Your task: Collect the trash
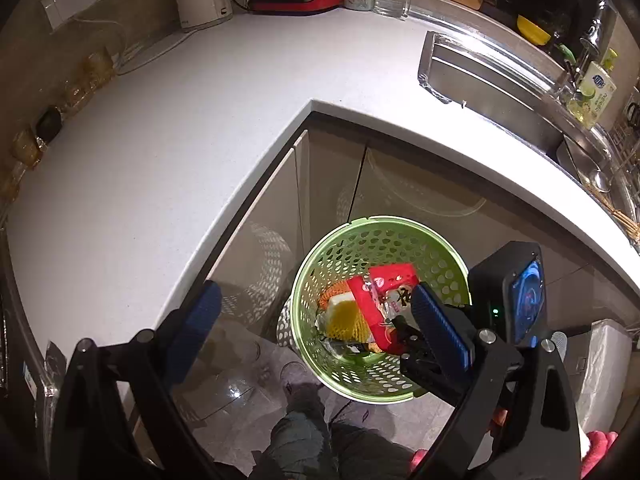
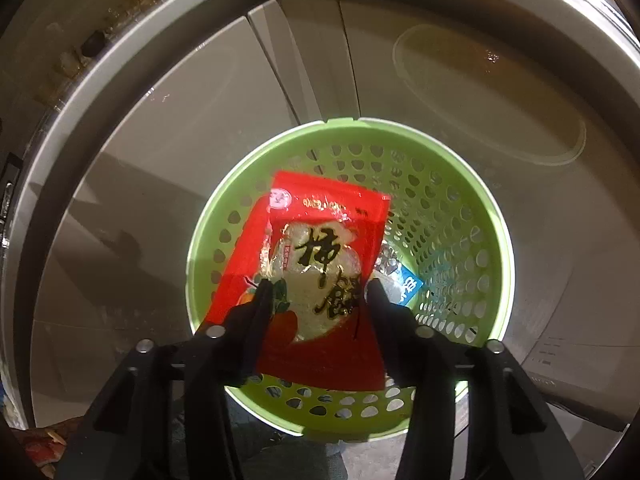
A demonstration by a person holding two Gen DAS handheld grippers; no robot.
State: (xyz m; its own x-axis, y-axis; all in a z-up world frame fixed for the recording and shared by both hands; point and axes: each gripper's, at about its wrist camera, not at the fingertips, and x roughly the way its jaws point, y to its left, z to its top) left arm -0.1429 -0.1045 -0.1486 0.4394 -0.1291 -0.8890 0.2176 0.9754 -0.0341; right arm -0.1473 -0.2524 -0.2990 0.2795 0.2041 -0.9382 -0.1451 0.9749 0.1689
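Your left tool (image 1: 316, 316) hangs released, beside the white L-shaped worktop's (image 1: 168, 128) inner corner; your right tool (image 2: 318, 286) spreads released over the red snack packet (image 2: 320, 240) in the green perforated basket (image 2: 460, 216) on the floor.

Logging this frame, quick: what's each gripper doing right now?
Left gripper: open, holding nothing.
Right gripper: open above the green basket; the red packet lies between its fingers, apparently not clamped.

The left tool (image 1: 316, 312) points downward with its fingers spread wide, nothing between them. The right tool (image 2: 318, 290), at the lower centre of its own frame, also has its fingers parted.
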